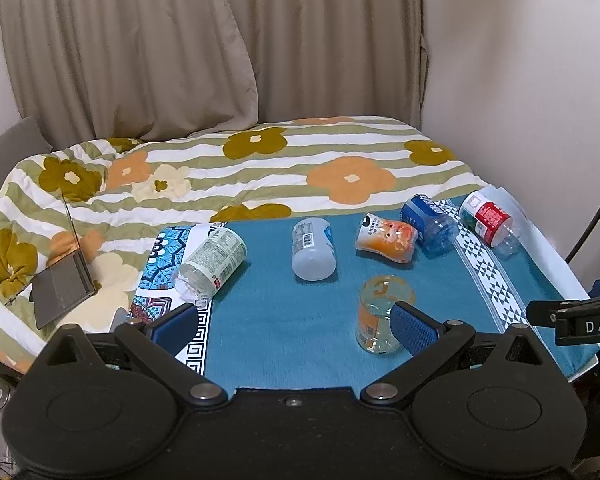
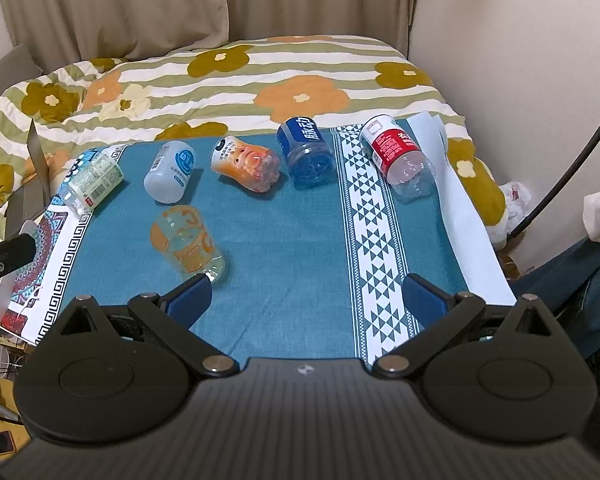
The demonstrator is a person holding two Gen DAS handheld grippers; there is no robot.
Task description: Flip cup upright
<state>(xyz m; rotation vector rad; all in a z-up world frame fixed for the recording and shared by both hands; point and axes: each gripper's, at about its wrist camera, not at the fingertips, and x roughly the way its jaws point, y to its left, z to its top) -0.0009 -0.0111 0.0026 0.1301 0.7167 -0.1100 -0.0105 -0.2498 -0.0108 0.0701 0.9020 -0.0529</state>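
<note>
Cup (image 1: 382, 312): clear, orange print, on teal cloth (image 1: 268, 320) at 5 o'clock from the pale bottle (image 1: 313, 248); apparently already mouth-up. Five bottles lie toppled. Left gripper (image 1: 294, 326): spread, empty. Right gripper (image 2: 306, 298): spread, empty. Little seems left.

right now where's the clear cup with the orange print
The clear orange-print cup lies on the teal cloth, nearest the front, ahead of the white cup and touching or just behind the left gripper's right finger.
</note>
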